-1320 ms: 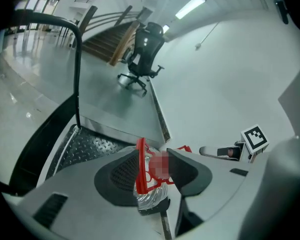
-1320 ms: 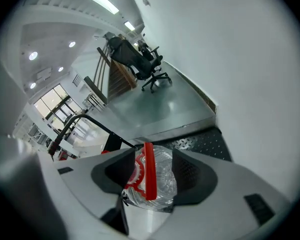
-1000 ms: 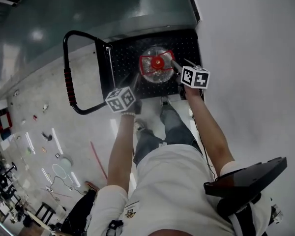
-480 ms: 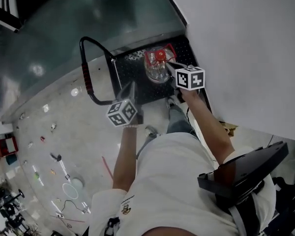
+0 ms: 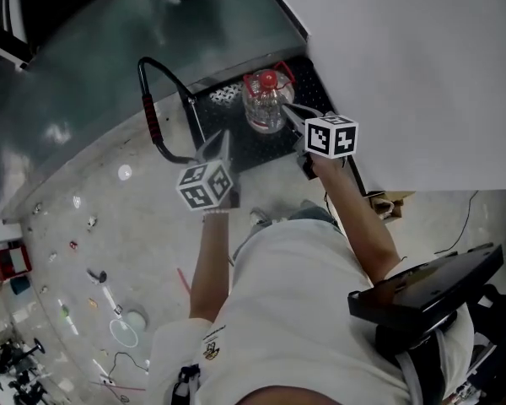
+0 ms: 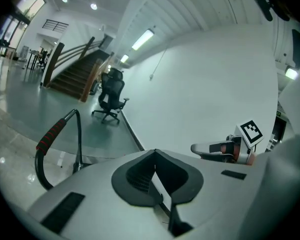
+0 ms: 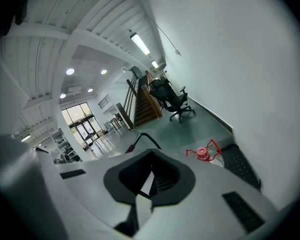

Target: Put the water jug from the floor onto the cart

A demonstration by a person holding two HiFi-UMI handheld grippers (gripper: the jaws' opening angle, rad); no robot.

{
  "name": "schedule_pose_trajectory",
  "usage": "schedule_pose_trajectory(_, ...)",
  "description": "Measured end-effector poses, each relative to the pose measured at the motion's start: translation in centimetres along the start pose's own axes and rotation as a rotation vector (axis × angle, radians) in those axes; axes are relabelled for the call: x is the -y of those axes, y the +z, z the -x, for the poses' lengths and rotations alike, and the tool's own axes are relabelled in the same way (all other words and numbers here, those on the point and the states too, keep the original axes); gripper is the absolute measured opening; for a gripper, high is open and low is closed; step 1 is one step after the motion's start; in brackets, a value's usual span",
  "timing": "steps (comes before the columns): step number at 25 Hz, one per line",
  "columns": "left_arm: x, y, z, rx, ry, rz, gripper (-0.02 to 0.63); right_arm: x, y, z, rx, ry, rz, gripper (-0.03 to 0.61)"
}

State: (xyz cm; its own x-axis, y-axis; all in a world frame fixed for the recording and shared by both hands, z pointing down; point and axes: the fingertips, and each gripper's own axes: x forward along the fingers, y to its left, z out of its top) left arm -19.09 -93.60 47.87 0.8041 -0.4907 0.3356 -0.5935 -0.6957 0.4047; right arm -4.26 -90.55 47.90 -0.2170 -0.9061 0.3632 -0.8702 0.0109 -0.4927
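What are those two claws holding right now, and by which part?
Nothing. The left gripper and right gripper are both shut and empty; the jug stands on the cart, free of them.

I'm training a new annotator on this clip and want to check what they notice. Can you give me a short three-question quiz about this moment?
1. True or false: the water jug stands on the cart.
2. Multiple choice: the left hand-held gripper is A) shut on the jug's handle, B) shut and empty, C) wide open.
3. Short answer: what is between the jaws of the right hand-held gripper?

Key: 1 true. 2 B. 3 nothing; its jaws are together and the jug stands apart from it on the cart.
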Motion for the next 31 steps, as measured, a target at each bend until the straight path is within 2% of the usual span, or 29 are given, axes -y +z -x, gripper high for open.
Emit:
schedule_pose_trajectory(5, 2.5, -1.2, 0.9, 0.004, 0.026, -0.028, 0.003, -0.2, -0.7, 2.7, 0.034, 0.04, -0.016, 0.014)
schedule_pose_trajectory(9, 4.4, -2.9, 1.0, -0.038, 0.044, -0.048, 0.003, 0.1, -0.6, 5.5, 0.065, 0.018, -0.003, 0.014)
schedule_pose_trajectory(13, 6.1, -4.1, 1.0, -0.059, 0.049, -0.097, 0.005, 0.3, -1.6, 6.1, 0.047, 0.028, -0.025, 0.014)
schedule_pose_trajectory(20, 7.6, -4.8, 0.2, -0.07, 0.033, -0.103, 0.005, 0.7, -2.4, 6.5, 0.015, 0.015, -0.023, 0.014)
schedule_pose_trajectory(23, 7.3, -4.9, 0.1, -0.062, 0.045, -0.078, 0.005, 1.2, -2.3, 6.3, 0.006, 0.009, -0.009, 0.014)
schedule_pose_trajectory(28, 6.8, -4.0, 0.1, -0.015, 0.033, 0.027, 0.005, 1.7, -1.8, 6.3, 0.002, -0.015, 0.025, 0.014)
schedule_pose_trajectory(31, 5.9, -3.8, 0.2, -0.012, 0.037, 0.05, 0.005, 1.8, -2.2, 5.8, -0.027, -0.031, 0.039, 0.014)
